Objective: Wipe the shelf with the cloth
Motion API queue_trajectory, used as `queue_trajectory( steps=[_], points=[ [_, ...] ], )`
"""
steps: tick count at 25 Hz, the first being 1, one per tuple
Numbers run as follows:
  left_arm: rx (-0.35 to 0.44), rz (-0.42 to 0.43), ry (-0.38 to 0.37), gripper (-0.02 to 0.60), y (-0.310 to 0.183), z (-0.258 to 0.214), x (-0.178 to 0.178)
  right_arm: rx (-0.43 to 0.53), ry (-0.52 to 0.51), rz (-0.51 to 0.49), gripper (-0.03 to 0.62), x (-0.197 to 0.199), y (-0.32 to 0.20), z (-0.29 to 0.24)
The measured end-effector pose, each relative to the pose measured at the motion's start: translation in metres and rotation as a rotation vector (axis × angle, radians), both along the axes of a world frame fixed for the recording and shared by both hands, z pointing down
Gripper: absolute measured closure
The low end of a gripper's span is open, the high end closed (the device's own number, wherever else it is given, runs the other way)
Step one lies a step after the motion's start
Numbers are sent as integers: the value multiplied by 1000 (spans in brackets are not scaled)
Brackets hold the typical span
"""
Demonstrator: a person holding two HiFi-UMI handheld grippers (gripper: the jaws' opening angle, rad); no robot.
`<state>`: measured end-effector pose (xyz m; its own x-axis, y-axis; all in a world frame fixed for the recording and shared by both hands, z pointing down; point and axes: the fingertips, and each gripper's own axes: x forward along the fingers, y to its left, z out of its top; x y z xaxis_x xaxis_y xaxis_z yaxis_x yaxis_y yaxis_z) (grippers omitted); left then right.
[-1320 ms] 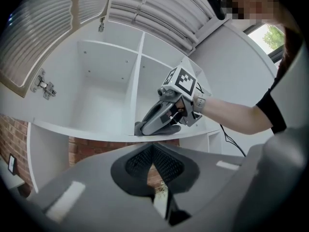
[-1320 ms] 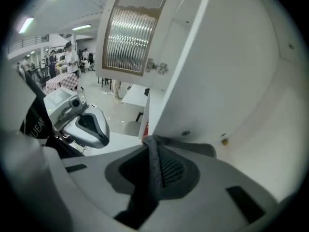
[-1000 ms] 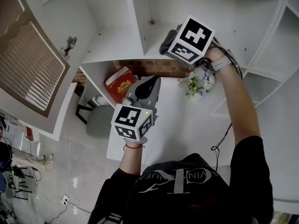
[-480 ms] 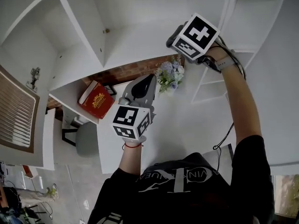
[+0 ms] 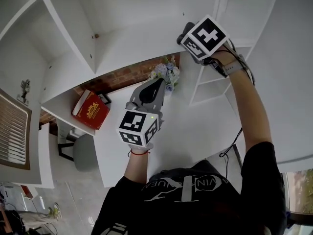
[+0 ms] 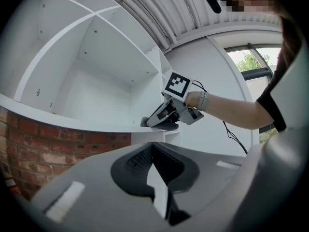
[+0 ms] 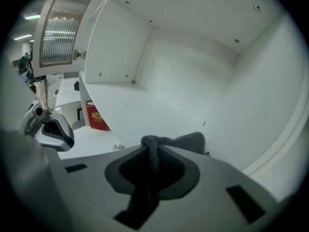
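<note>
A dark grey cloth (image 7: 189,142) is bunched on the white shelf board (image 7: 140,111), and a strand of it runs back between the jaws of my right gripper (image 7: 150,149), which is shut on it. In the head view the right gripper (image 5: 185,35) presses against the shelf (image 5: 132,45) near a vertical divider. The left gripper view shows the cloth (image 6: 165,126) under that gripper at the shelf's front edge. My left gripper (image 5: 157,85) hangs lower, over the desk, its jaws shut with nothing between them.
A bunch of flowers (image 5: 165,72) stands under the shelf before a brick wall (image 5: 122,77). To the left, a red book (image 5: 90,112) stands on the white desk (image 5: 195,126). A grey chair (image 5: 80,153) is below the desk's left edge.
My right gripper has slid the cloth to the right along the shelf, past the flowers, towards the divider. The left gripper has stayed in place. The head view has swung round.
</note>
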<state>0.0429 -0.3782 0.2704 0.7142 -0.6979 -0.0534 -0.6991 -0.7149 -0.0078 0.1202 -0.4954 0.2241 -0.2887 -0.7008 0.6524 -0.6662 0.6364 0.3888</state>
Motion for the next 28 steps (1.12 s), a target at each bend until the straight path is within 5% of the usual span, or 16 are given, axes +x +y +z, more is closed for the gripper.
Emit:
queue_trajectory(
  steps=[10,15,18,22,28],
  points=[
    [45,-156,-2,571,18,10,-56,125,-97,5,534,8,22,-3],
    [37,-257,-1,571,37,40,-89,547,-163,-66,534,-12,59,-34],
    [30,-324,2,569,46,48,-113,656,-317,-117,534,-22,87,-46],
    [19,-415,14,571,60,57,-142,657,-495,-179,534,-25,121,-42],
    [8,-518,19,571,86,75,-170,523,-645,-186,534,-24,143,15]
  ],
)
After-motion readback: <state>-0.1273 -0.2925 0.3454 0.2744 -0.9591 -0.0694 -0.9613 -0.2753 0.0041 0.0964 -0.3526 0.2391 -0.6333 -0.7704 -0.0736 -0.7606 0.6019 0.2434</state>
